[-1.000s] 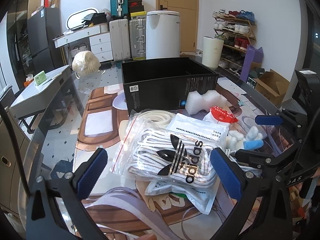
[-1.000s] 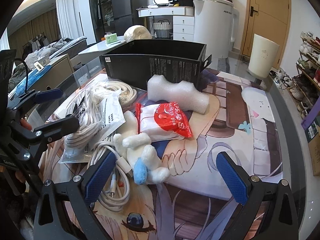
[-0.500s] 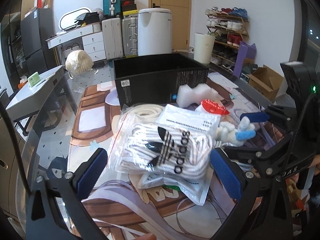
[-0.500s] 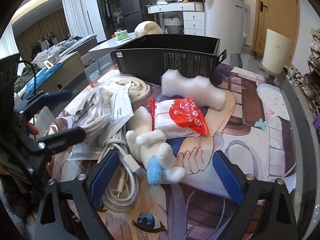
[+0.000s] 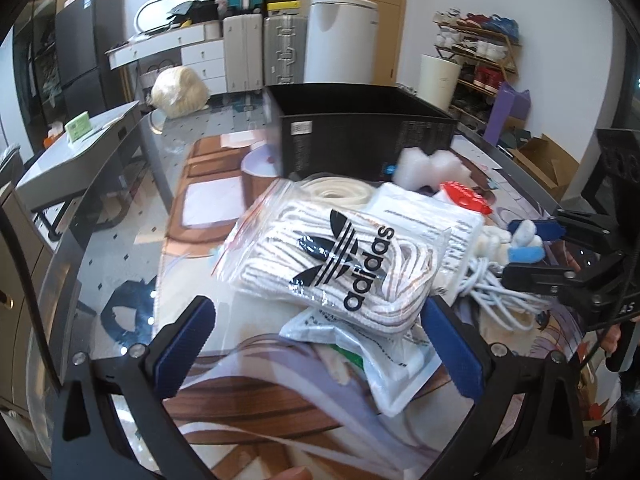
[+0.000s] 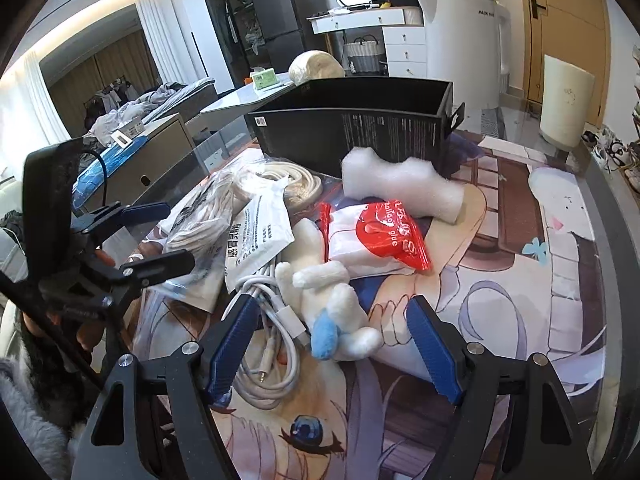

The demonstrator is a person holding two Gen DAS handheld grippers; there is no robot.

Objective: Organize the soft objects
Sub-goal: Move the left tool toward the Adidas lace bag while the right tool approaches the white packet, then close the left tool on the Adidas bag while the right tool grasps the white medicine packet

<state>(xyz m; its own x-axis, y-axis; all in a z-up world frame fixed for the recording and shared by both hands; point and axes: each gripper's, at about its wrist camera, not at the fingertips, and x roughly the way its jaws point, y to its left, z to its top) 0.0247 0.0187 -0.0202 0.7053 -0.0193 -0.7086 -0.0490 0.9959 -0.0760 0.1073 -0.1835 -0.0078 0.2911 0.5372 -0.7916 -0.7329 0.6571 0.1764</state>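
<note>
A clear zip bag of white laces with a black adidas logo [image 5: 340,256] lies on a flat white packet, just ahead of my left gripper [image 5: 318,344]. That gripper is open and its pads flank the bag's near end. In the right wrist view a white plush toy with a blue tip [image 6: 332,312] lies between the pads of my right gripper [image 6: 332,352]. Its jaws are closing, and a gap still shows on both sides. A white charging cable [image 6: 272,344] lies beside the toy by the left pad. An open black box [image 6: 352,128] stands behind the pile.
A white foam block [image 6: 400,188], a red and white glue packet [image 6: 376,240], a coiled cream cord [image 6: 288,180] and a printed white packet [image 6: 256,240] crowd the printed mat. The glass table's curved edge [image 5: 60,248] runs at left. The left gripper [image 6: 156,240] stands close by.
The right gripper's pads have drawn in around the plush toy, and it has tipped down a little. The left gripper has shifted, so the adidas bag sits higher in its view.
</note>
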